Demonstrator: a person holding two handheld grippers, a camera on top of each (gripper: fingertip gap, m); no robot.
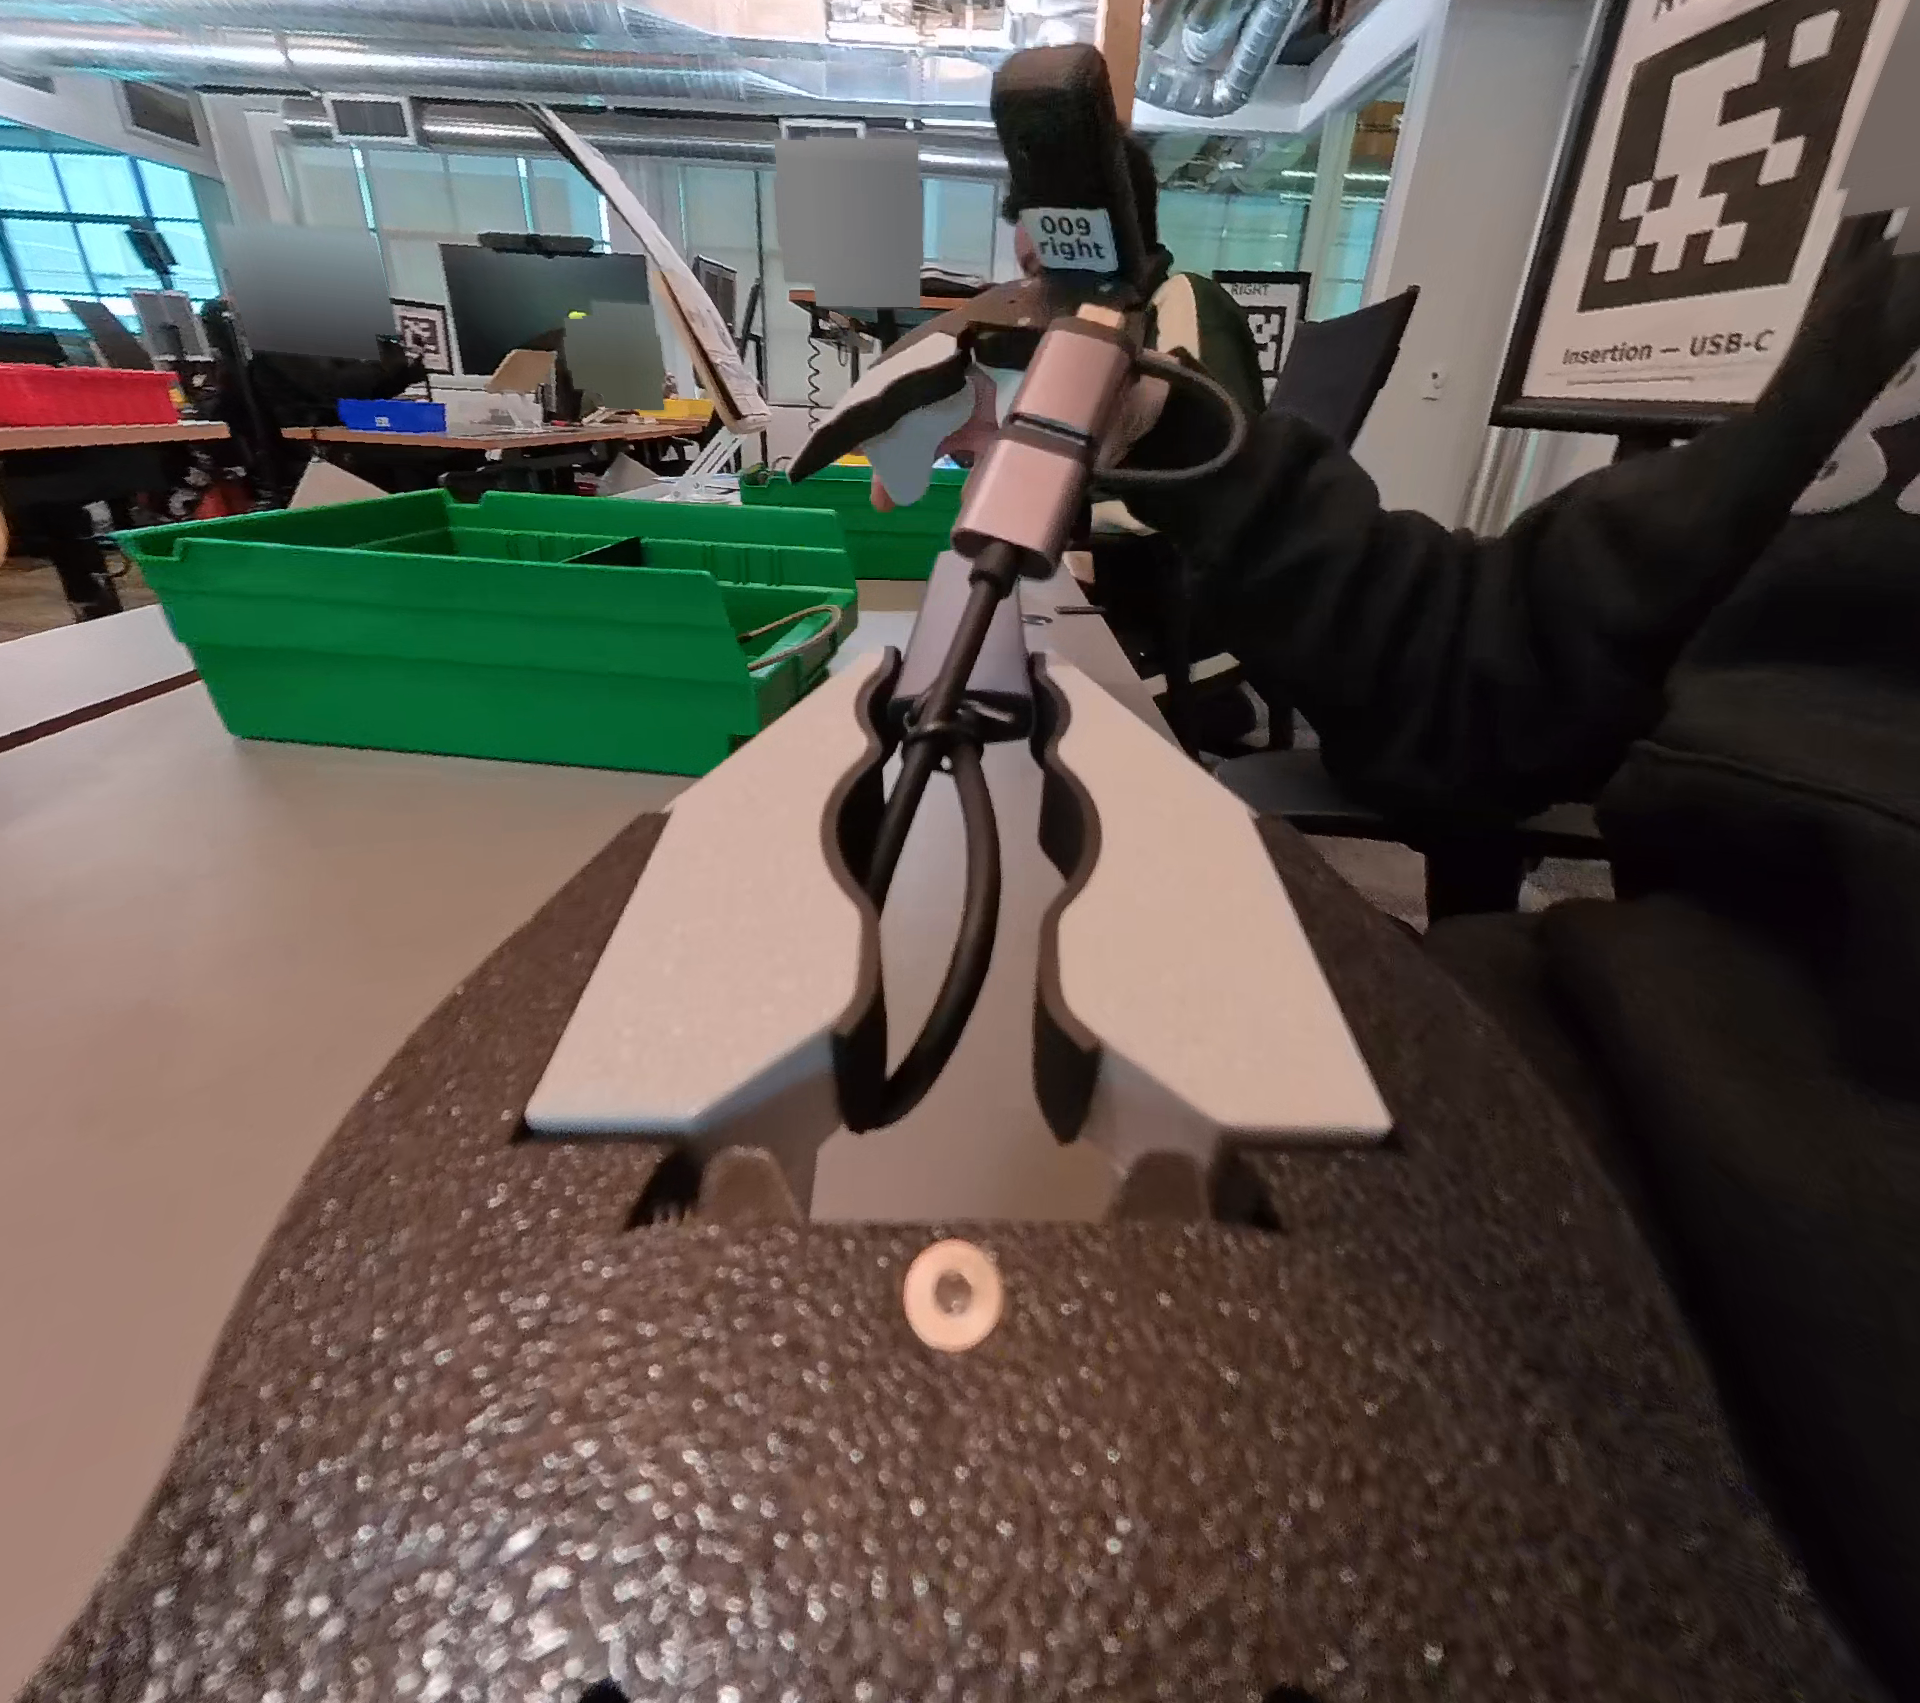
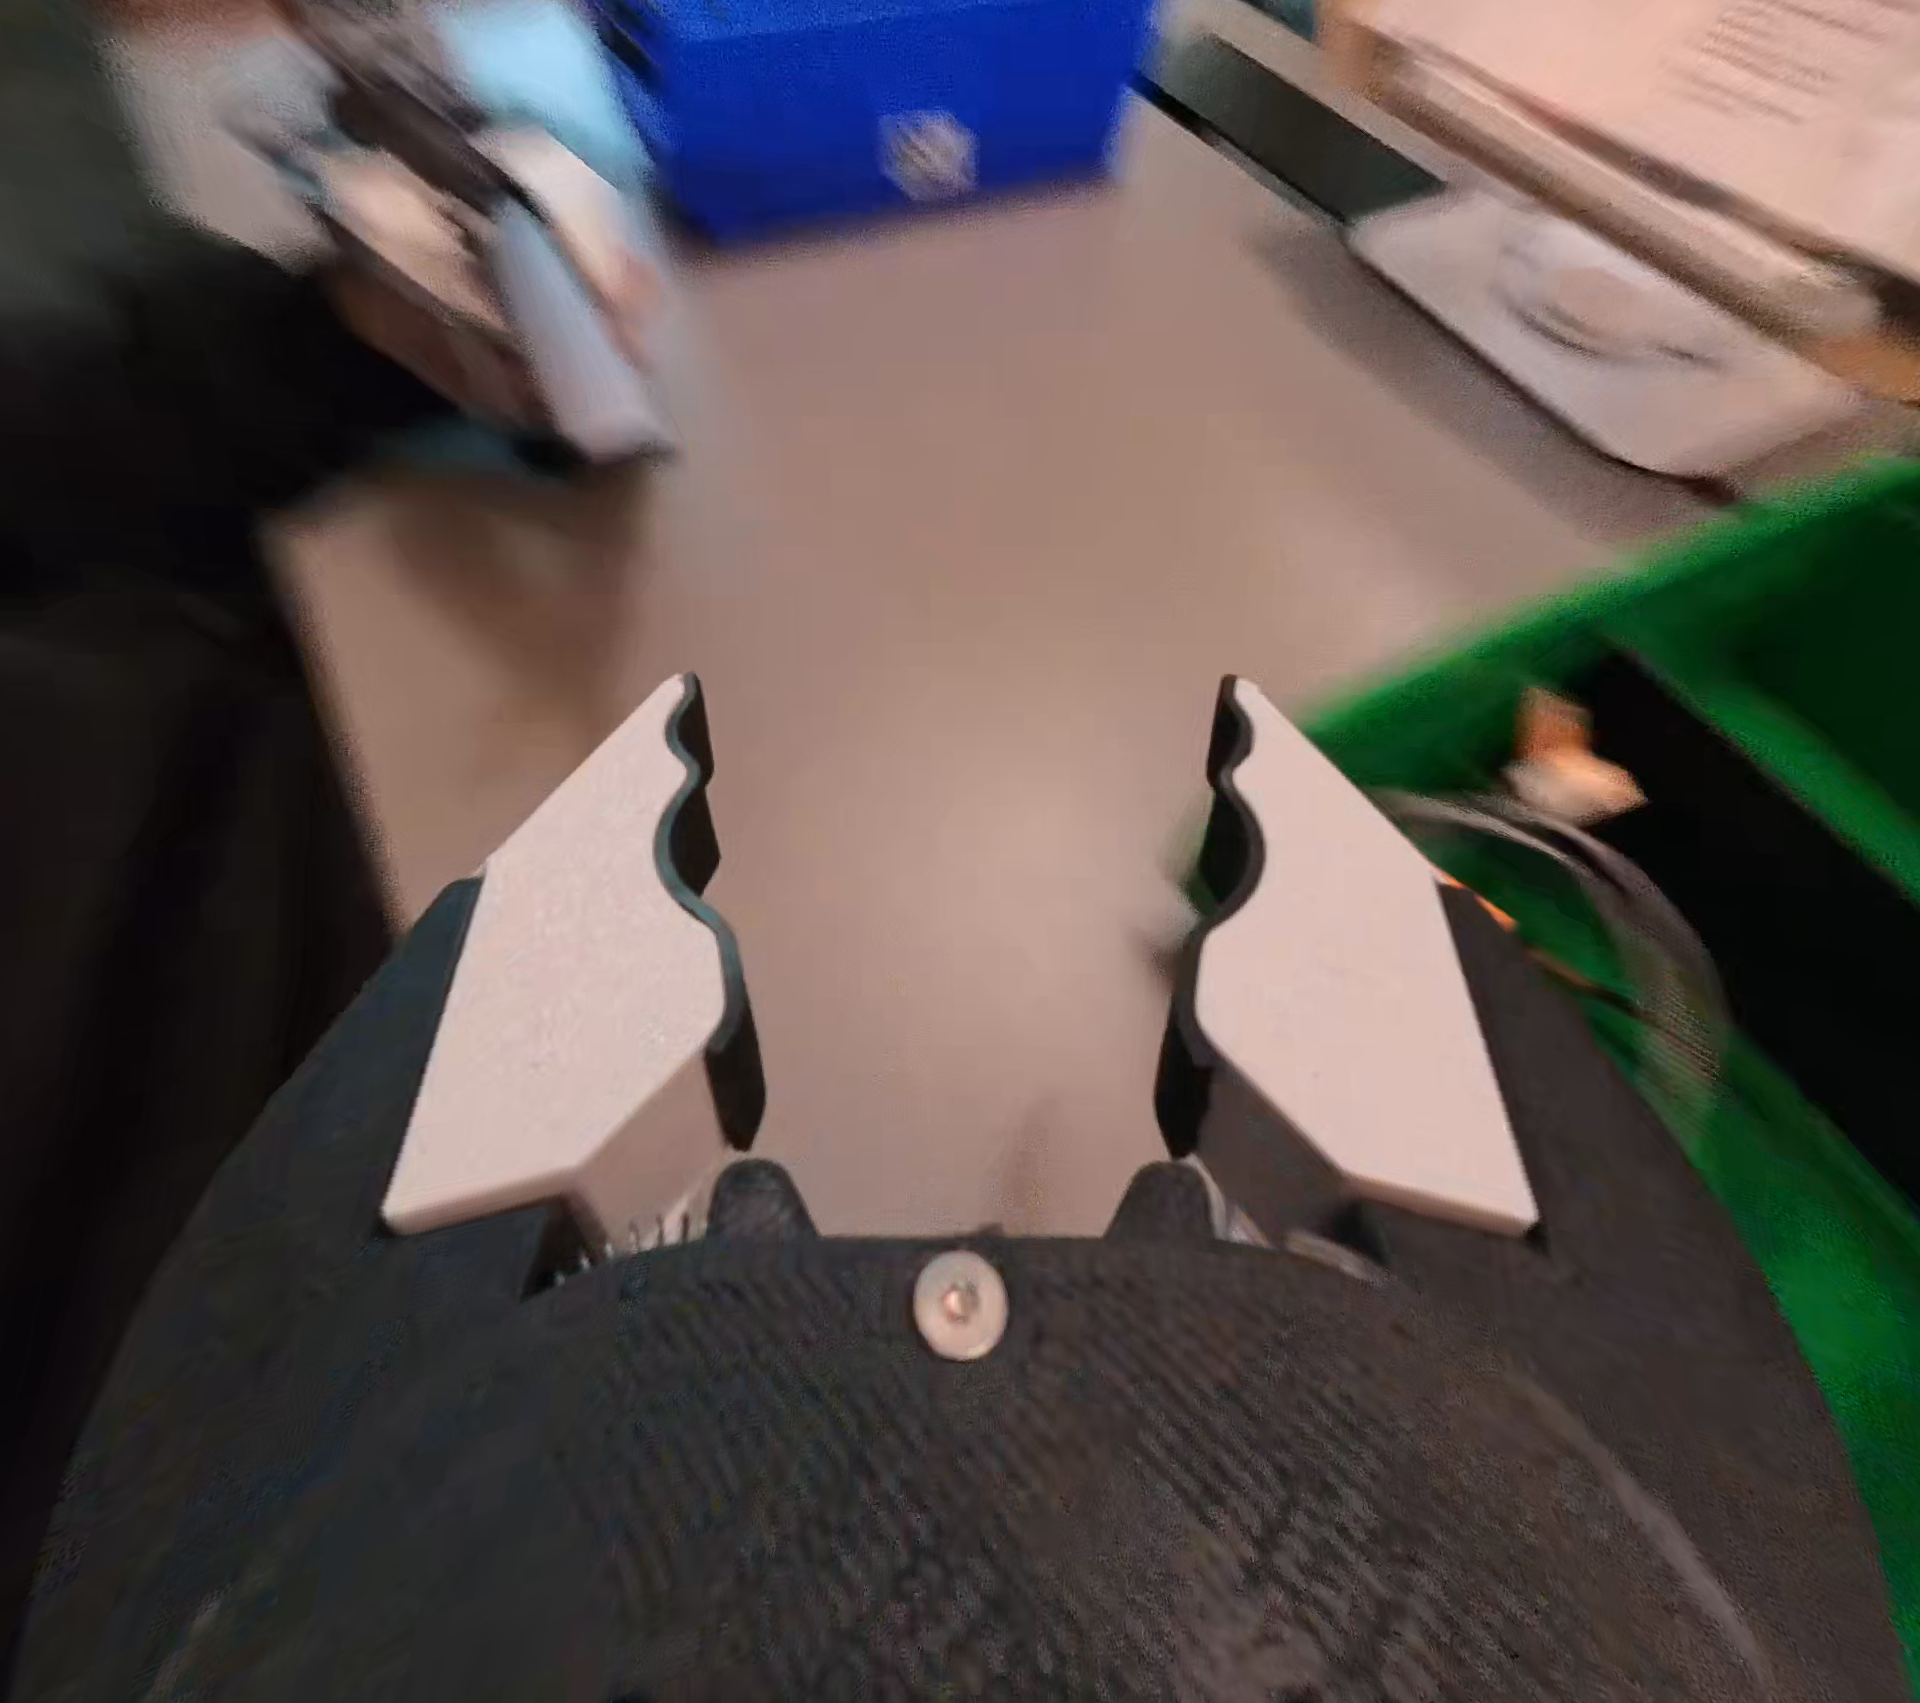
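Clamping a grey adapter (image 1: 961, 645) at its tips, the left gripper (image 1: 961, 697) holds it above the table (image 1: 312, 874), black cable (image 1: 935, 905) looping between its fingers. A green bin (image 1: 468, 645) sits beyond. The right gripper (image 2: 961, 749) gapes wide and empty over the table, a blurred blue bin (image 2: 883, 32) ahead.

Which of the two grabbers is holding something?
The left gripper: its fingers are shut on a metal adapter with a black cable. The right gripper is open and holds nothing, above the grey table.
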